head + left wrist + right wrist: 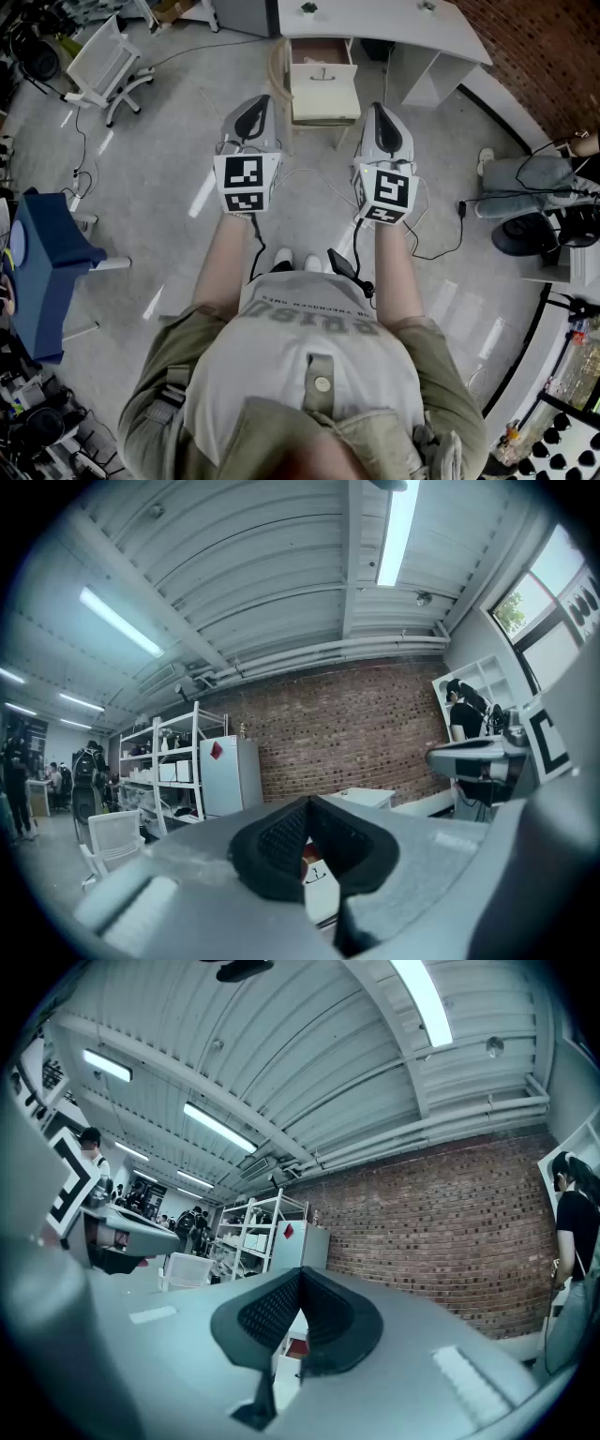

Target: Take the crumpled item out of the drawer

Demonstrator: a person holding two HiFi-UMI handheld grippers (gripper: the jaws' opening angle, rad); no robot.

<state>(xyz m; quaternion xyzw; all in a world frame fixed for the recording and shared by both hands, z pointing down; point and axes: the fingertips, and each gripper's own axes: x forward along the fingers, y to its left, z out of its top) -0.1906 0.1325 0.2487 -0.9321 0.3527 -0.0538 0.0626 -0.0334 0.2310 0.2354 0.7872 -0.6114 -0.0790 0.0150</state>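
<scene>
A small cream drawer cabinet [324, 92] stands on the floor under a white desk [394, 21]. Its top drawer [321, 52] is pulled open and shows a reddish-brown inside. Whether that is the crumpled item I cannot tell. In the left gripper view a small reddish patch [307, 862] shows just behind the jaws. My left gripper [260, 99] and right gripper [379, 107] are held level, side by side, short of the cabinet. Both are shut with nothing between the pads, as the left gripper view [309, 803] and right gripper view [300, 1275] also show.
A white chair [105, 58] stands at the far left and a blue stand [45, 251] near my left side. Cables [441, 246] trail over the grey floor. A person [530, 178] sits at the right by a brick wall [548, 52].
</scene>
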